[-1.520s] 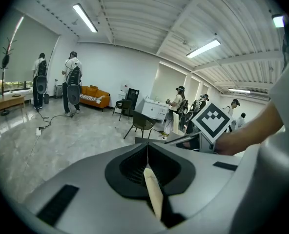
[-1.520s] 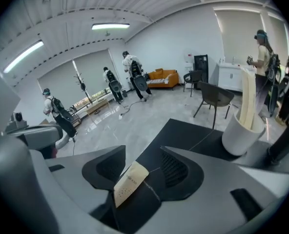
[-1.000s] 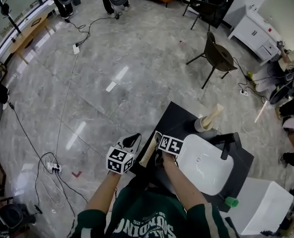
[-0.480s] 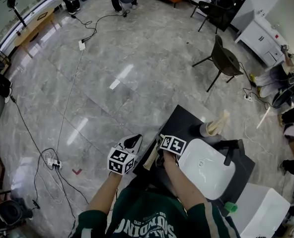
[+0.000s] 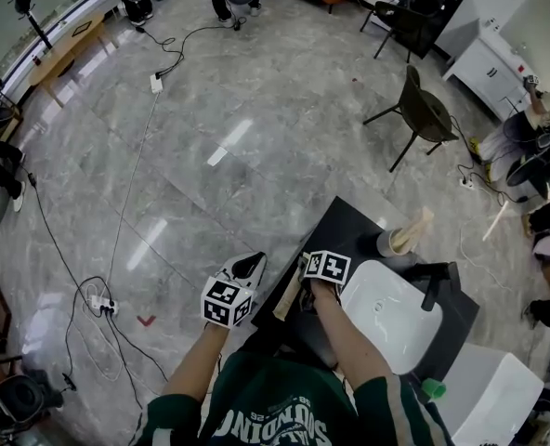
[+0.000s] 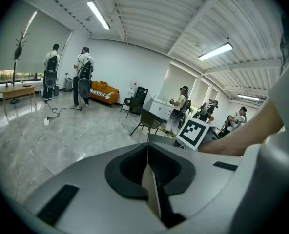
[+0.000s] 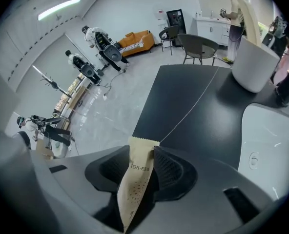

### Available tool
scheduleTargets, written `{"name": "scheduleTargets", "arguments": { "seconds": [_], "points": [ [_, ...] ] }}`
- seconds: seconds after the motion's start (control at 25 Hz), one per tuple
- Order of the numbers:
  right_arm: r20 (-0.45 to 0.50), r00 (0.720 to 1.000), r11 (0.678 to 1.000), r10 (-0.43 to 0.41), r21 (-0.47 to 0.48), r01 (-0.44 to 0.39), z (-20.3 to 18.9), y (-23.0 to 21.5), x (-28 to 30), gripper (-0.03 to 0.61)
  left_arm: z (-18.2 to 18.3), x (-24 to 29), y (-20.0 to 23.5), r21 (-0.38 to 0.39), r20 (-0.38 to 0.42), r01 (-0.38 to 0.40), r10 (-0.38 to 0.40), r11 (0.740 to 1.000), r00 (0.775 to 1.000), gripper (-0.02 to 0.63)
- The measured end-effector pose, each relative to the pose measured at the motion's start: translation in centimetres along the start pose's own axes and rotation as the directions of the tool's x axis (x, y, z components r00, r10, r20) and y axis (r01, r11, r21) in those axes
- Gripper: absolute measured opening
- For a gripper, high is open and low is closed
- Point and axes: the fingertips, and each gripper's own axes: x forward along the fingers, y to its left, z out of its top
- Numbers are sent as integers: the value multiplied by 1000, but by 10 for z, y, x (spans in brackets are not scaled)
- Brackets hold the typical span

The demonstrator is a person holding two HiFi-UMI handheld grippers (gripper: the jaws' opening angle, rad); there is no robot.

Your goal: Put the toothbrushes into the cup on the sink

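A tan paper toothbrush packet (image 7: 136,182) stands between the pads of my right gripper (image 7: 143,152), which touch both its sides; these jaws have just been closing on it. In the head view the packet (image 5: 288,299) shows beside the right gripper (image 5: 305,273), over the left edge of the black counter (image 5: 335,230). The white cup (image 5: 391,242) stands at the counter's far side beside the basin and holds another packet (image 5: 414,229); the cup (image 7: 254,65) shows far right in the right gripper view. My left gripper (image 5: 249,266) hovers left of the counter, jaws (image 6: 147,152) pressed together, nothing between them.
The white sink basin (image 5: 391,316) with a black faucet (image 5: 432,286) fills the counter's right part. A green item (image 5: 431,390) lies near its front corner. A chair (image 5: 424,110), floor cables (image 5: 126,203) and people stand farther off.
My right gripper has sunk slightly toward the counter's left edge, the packet staying at its jaws. The left gripper has kept its place.
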Motion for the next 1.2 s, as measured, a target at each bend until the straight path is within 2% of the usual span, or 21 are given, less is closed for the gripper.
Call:
{"name": "scheduleTargets", "arguments": {
  "seconds": [0.32, 0.56, 0.8, 1.0, 1.2],
  "points": [
    [-11, 989, 984, 148, 97, -147, 1, 0, -7, 137, 3, 4, -8, 16, -6, 22, -21, 1000, 1000, 12],
    [28, 980, 975, 198, 94, -200, 5, 2, -19, 110, 8, 11, -18, 34, -9, 41, -41, 999, 999, 12],
    [51, 966, 965, 253, 61, -255, 7, 5, -31, 83, 16, 18, -31, 58, -5, 65, -65, 996, 998, 12],
    [96, 950, 955, 298, -15, -298, 16, 13, -47, 67, 20, 21, -39, 68, -7, 77, -77, 995, 997, 12],
    [138, 941, 950, 308, -102, -296, 24, 14, -67, 59, 26, 30, -51, 80, -1, 100, -101, 992, 995, 12]
  ]
}}
